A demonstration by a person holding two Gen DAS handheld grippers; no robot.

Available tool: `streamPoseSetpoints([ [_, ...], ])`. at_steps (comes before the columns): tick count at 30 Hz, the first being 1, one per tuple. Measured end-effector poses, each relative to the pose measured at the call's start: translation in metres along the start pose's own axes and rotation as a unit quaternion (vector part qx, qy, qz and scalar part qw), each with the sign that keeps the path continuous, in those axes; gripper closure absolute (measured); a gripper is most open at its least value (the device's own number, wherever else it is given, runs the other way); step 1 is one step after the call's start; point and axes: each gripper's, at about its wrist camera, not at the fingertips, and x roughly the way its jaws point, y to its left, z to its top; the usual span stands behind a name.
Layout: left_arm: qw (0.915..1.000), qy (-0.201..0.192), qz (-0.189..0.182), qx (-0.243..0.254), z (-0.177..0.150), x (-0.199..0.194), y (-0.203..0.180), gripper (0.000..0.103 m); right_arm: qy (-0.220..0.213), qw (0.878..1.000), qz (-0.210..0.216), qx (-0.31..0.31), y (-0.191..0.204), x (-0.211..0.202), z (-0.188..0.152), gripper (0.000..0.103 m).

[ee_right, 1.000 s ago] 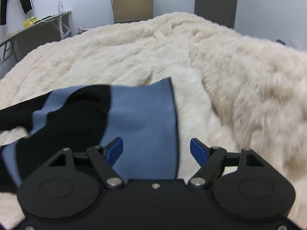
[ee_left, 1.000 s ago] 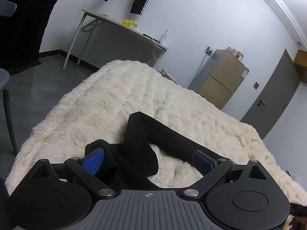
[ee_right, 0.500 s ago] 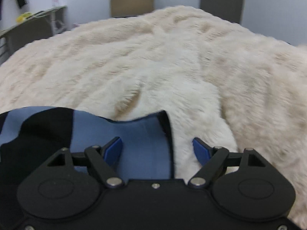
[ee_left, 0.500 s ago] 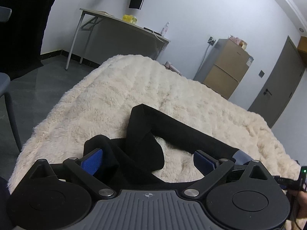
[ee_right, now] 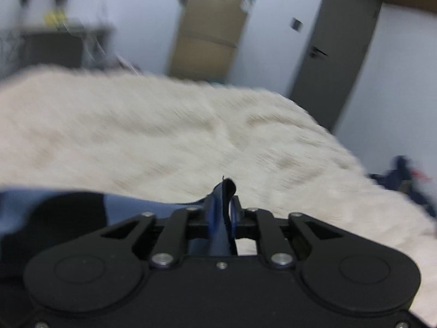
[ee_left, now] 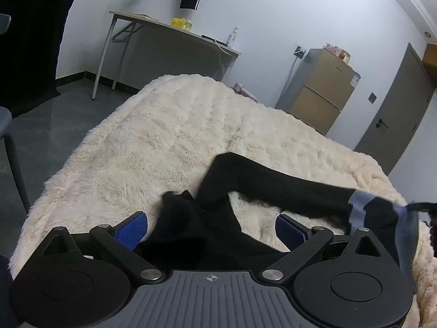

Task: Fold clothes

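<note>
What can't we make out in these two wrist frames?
- Garment: its near part is hidden behind the left hand-held gripper body in the left wrist view, so its type is unclear.
- Right hand-held gripper: closing on a blue edge; contact is blurred.
- Dark heap: motion-blurred at the right wrist view's edge.

The right wrist view is smeared by motion: the table [ee_right: 52,43], cabinet [ee_right: 210,27] and a dark heap [ee_right: 404,180] off the bed's right edge blur. The left claw [ee_left: 211,228] hides part of the black-and-blue garment [ee_left: 273,186], whose right end leaves the frame.
</note>
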Motion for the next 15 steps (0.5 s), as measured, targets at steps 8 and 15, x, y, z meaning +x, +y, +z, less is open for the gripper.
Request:
streamPoseSetpoints([
  [8,0.9999,0.008,-0.002,0.007,0.0,0.006,-0.003,0.004,-0.052,0.993,0.096,0.044,0.043,-0.07,-0.052,0.025],
  [15,0.9991,0.018,-0.003,0.04,-0.004,0.008,-0.014,0.004,-0.057,0.952,0.301,-0.022,0.126,-0.156,-0.104,0.026],
])
